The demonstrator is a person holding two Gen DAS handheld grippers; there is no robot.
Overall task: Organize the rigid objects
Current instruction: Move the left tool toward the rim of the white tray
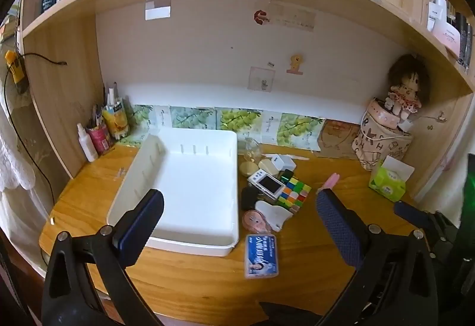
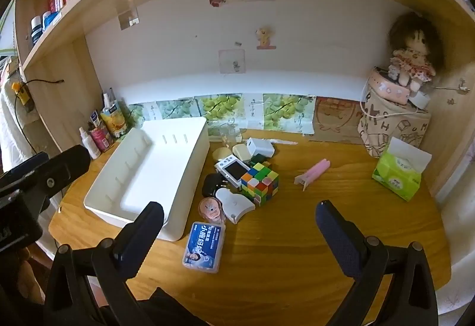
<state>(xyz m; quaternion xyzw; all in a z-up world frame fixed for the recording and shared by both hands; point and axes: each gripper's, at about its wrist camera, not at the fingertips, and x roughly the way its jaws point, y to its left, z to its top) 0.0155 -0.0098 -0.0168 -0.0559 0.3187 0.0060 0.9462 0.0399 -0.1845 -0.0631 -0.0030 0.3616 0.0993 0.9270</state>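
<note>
White tray (image 2: 166, 153) empty, centre-left; colourful cube (image 2: 261, 182) amid small-item clutter beside it. Left gripper (image 1: 239, 207) and right gripper (image 2: 239, 217) spread wide, holding nothing.

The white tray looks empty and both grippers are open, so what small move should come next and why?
Probably bring the right gripper down onto the blue card case: it is the nearest loose item, lying flat beside the empty white tray, and nothing is held yet.
</note>
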